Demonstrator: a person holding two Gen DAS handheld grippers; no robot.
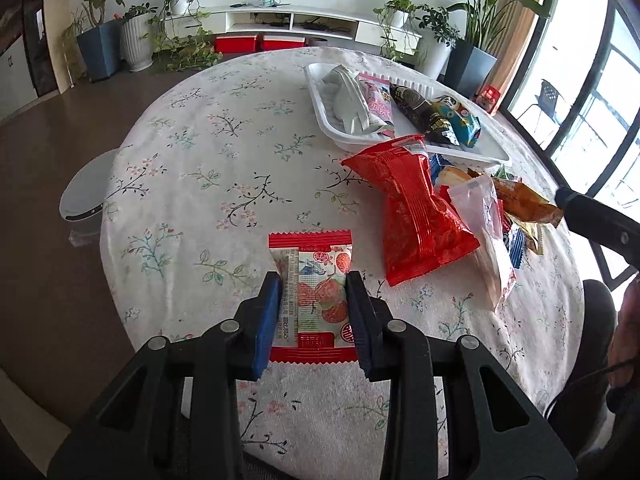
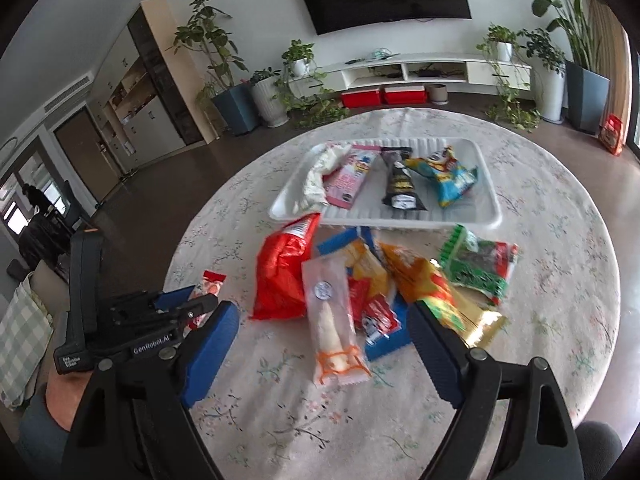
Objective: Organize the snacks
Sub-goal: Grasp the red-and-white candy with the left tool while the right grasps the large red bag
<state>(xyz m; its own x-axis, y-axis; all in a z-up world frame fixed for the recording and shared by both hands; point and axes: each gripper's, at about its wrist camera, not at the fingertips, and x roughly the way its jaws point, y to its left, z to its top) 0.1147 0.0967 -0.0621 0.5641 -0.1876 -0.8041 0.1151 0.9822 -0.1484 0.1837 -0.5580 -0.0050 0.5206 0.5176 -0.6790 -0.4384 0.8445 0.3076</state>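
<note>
On the round counter [image 1: 208,152], draped in a floral cloth, we see the snacks in two groups: a white tray [image 2: 486,208] toward the far side and a loose heap just in front of it. In the left wrist view, our left tongs [image 1: 312,312] are clenched on a small red-edged candy packet [image 1: 310,272] printed with fruit; both blue pads press its sides, and it sits apart from the heap, to the left of the big red bag [image 1: 416,208]. In the right wrist view, our right tongs [image 2: 324,340] stand released, jaws wide, with nothing pressed between the pads; beyond them lies a long clear packet [image 2: 332,320] holding a pale snack, resting on the near edge of the heap. That heap also holds the red bag [image 2: 280,272], a yellow-orange packet [image 2: 424,284], a green packet [image 2: 480,268] and blue-edged wrappers [image 2: 344,240], all overlapping. On the tray we see four items side by side: a white crumpled packet [image 2: 320,176], a pink packet [image 2: 352,180], a black packet [image 2: 400,184] and a blue-and-yellow bag [image 2: 452,176]. The left tongs [image 2: 200,300] also appear at the left edge of the right wrist view, with the candy packet [image 2: 210,284] partly hidden behind them.
</note>
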